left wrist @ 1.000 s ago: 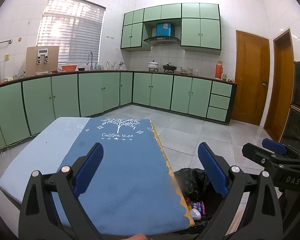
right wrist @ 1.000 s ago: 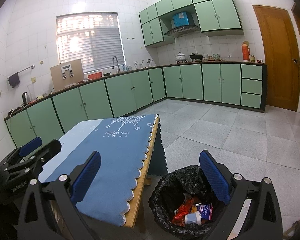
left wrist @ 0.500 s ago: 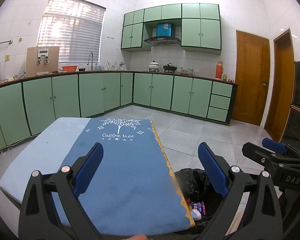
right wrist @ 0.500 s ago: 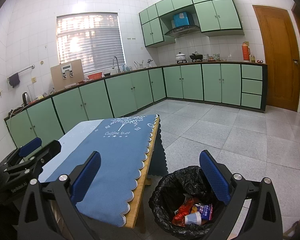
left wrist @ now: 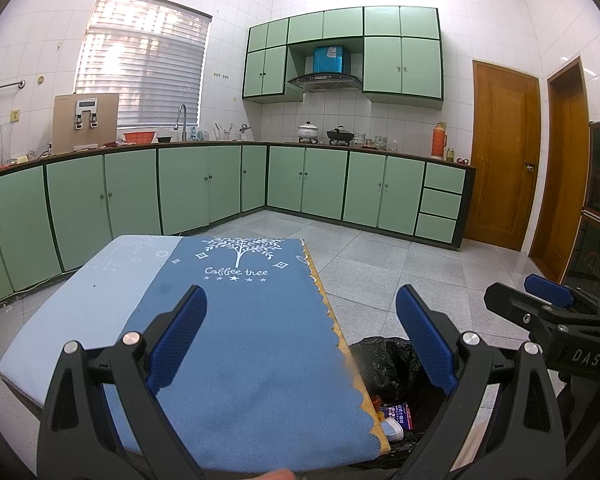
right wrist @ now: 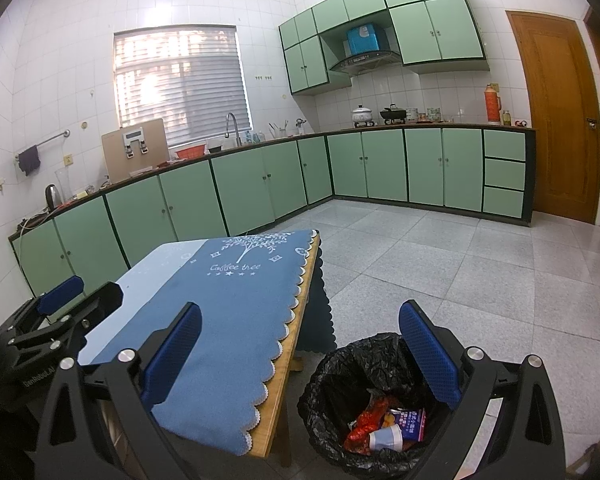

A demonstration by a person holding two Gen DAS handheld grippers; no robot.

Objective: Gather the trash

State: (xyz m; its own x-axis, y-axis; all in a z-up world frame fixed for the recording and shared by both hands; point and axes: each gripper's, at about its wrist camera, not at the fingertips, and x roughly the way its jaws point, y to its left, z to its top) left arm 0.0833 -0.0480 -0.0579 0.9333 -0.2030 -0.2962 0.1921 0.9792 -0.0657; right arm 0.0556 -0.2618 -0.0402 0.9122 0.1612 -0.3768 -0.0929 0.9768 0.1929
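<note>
The trash (right wrist: 392,426), a crinkled red wrapper, a small white paper cup on its side and a printed carton, lies in the bin (right wrist: 332,376), lined with a glossy, wrinkled black bag, on the tiled floor just beside the table (right wrist: 284,368). A blue scallop-edged cloth (right wrist: 236,320) covers the wooden tabletop. The right tool (right wrist: 300,356) and the left tool (left wrist: 300,340) both gape wide, holding nothing. In the left view, the table edge hides most of the bin.
</note>
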